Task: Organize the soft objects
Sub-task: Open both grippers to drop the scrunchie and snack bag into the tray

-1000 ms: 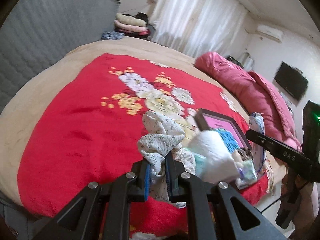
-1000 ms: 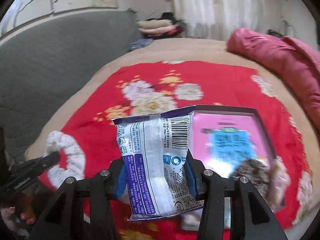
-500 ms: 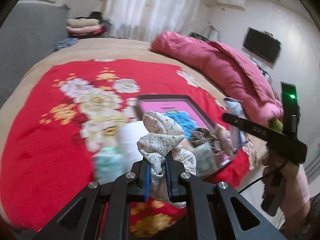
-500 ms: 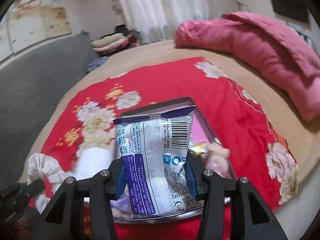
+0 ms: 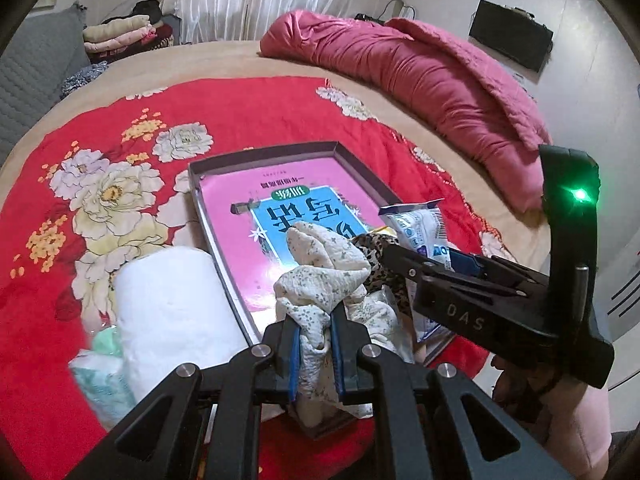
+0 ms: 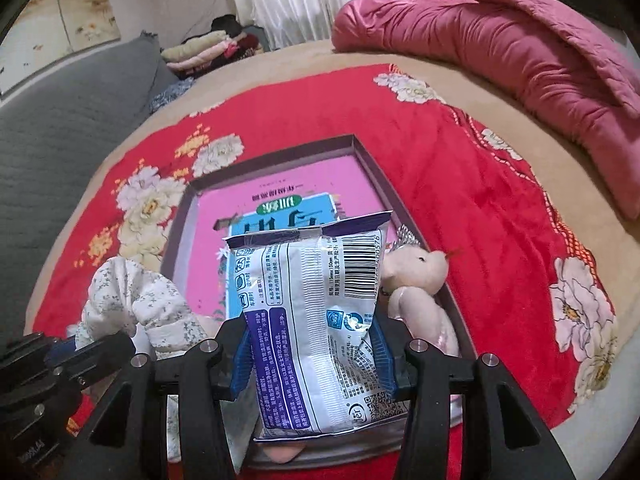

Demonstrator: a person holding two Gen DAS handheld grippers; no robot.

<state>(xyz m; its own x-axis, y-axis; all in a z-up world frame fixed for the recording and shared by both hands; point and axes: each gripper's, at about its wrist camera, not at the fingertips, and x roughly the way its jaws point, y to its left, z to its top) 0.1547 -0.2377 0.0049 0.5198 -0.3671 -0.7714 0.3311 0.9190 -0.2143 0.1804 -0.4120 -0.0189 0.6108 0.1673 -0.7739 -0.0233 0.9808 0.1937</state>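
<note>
Now both grippers have swung over the shallow box (image 6: 370, 164): left gripper (image 5: 315, 342) pinching floral cloth (image 5: 324, 268), right gripper's (image 6: 314, 354) jaws opening around the wipes packet (image 6: 312, 320) (drop-off looks imminent).

A red blanket (image 5: 248, 120) with white and yellow flowers is lying under the dark box (image 5: 362, 168), which is showing pink and blue inside. Beside the box, a white roll (image 5: 168, 304) is sitting. A white cloth (image 5: 324, 272) is showing tiny grey-green specks.

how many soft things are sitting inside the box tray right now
2 visible: a pink plush toy at the tray's right side, a leopard-print fabric piece beside it. More may be hidden behind the grippers.
</note>
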